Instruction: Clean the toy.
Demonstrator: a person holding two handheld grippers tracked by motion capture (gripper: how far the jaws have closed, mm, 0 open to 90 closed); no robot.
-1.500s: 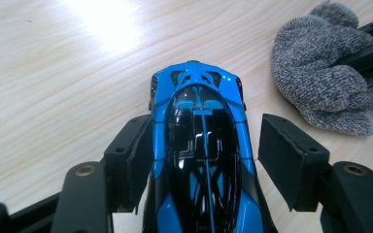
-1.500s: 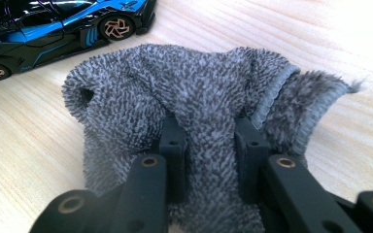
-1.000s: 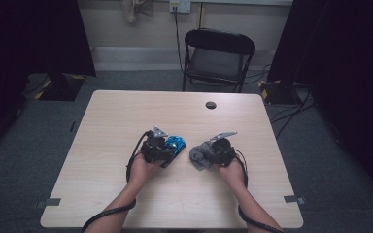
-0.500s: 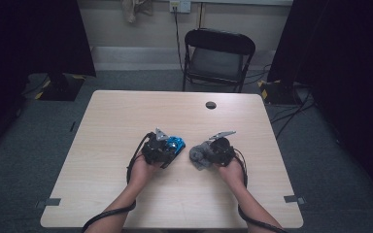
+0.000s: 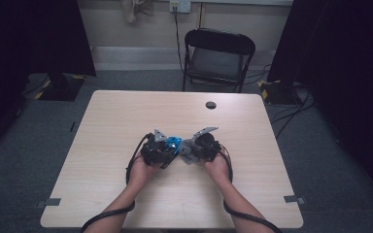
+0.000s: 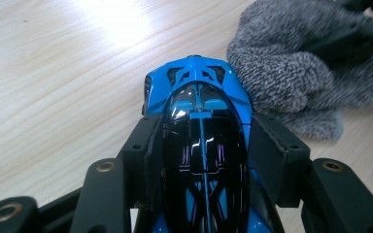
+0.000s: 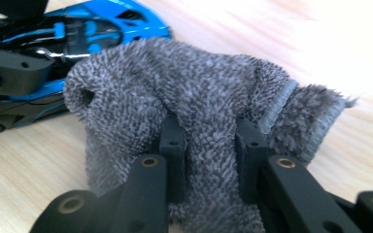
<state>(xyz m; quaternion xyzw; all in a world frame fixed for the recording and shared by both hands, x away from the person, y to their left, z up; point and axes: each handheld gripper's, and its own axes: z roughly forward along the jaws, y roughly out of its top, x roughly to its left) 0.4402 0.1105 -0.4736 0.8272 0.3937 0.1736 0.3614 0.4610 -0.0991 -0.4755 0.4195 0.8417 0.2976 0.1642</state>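
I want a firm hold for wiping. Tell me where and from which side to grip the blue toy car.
Grip the toy car across its flanks at the cabin, coming from the tail end, as the left gripper does now. The sides there run nearly parallel, while the nose tapers. That leaves the front clear for the grey cloth in the right gripper.

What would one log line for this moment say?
left tool: grips blue toy car | right tool: grips grey cloth | cloth beside car, on table
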